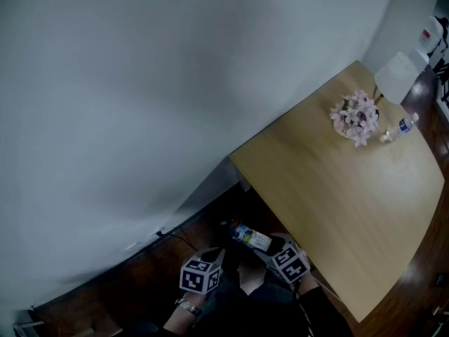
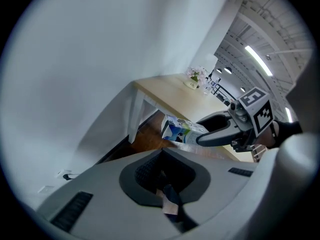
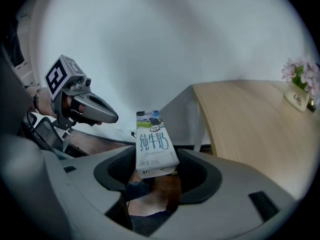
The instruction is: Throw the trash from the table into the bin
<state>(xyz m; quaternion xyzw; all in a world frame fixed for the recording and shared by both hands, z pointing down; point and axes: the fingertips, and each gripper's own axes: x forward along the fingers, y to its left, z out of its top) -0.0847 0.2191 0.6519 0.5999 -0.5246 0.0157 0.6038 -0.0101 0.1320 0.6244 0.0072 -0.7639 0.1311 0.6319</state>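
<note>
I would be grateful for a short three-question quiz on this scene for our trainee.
1. True or false: the right gripper is shut on a carton.
2. What is on the table next to the flowers? A bottle; B mug; C plate.
3. Which gripper pinches a small scrap?
Key: 1 true; 2 A; 3 the left gripper.

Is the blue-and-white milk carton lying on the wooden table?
No, the right hand-held gripper holds the blue-and-white milk carton in the air, beside the light wooden table.
</note>
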